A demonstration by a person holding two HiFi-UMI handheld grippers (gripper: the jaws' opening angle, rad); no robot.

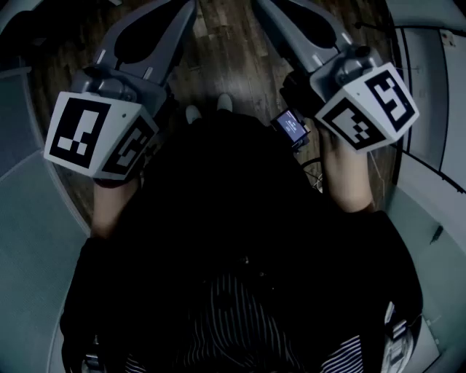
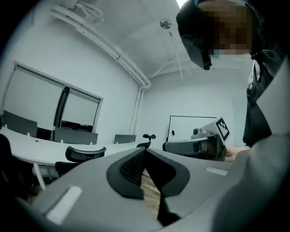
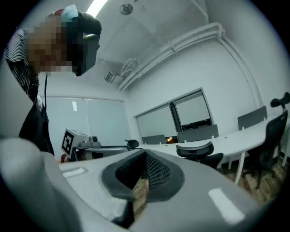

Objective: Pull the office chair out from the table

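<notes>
My left gripper [image 1: 188, 9] and right gripper [image 1: 263, 7] are both held out level in front of the person's body, over a wooden floor [image 1: 226, 51]. Each one is shut with nothing between its jaws. In the left gripper view the shut tips [image 2: 145, 149] point toward a black office chair [image 2: 84, 154] tucked at a long white table [image 2: 27, 152], well apart from it. The right gripper view shows its shut tips [image 3: 144, 154] aimed at another black office chair [image 3: 199, 152] at the white table [image 3: 247, 133], also far off.
More chairs stand along the table, one with a tall headrest [image 2: 147, 137] and one at the right edge [image 3: 272, 131]. Grey chair backs line the far side under the windows [image 3: 192, 111]. The person's shoes [image 1: 207, 108] are on the floor below. A whiteboard [image 2: 190, 127] hangs on the far wall.
</notes>
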